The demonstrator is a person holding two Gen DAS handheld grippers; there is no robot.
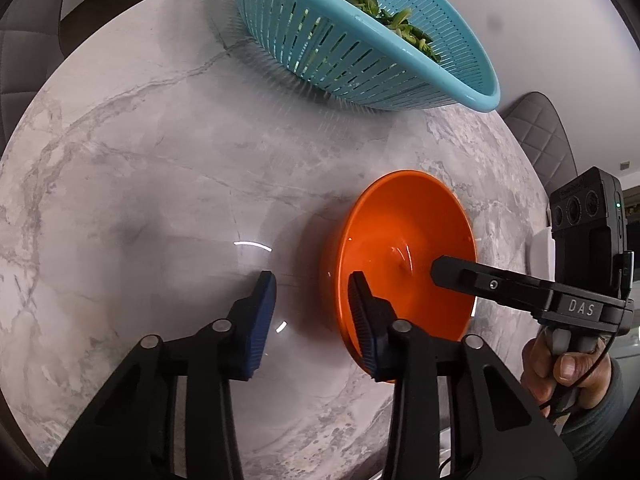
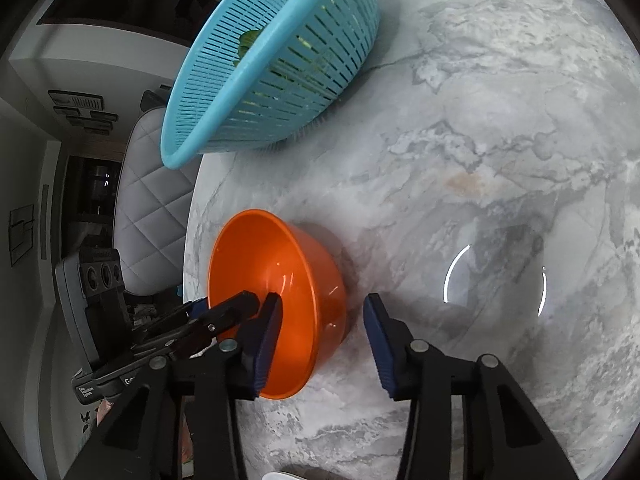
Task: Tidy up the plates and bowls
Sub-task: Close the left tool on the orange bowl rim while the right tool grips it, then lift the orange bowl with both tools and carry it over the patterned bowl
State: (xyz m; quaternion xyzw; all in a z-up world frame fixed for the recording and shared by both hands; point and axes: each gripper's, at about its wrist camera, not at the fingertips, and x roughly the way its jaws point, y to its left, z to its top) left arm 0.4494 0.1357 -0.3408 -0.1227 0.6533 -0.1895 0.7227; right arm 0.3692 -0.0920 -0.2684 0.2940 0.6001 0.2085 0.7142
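Orange plastic bowl (image 1: 404, 248): on grey marble tabletop (image 1: 160, 168), near its edge.
Left gripper (image 1: 312, 292): jaws apart, straddling the bowl's wall, one pad inside.
Right gripper (image 2: 320, 312): likewise astride the opposite wall, unclamped.
Turquoise slotted colander (image 2: 280, 64): holds greens, behind bowl.

Colander (image 1: 360, 52) cut off by top edge in left wrist view; greens (image 2: 248, 42) mostly hidden behind its slats. Near rim of orange bowl (image 2: 276, 300) hidden behind gripper fingers.
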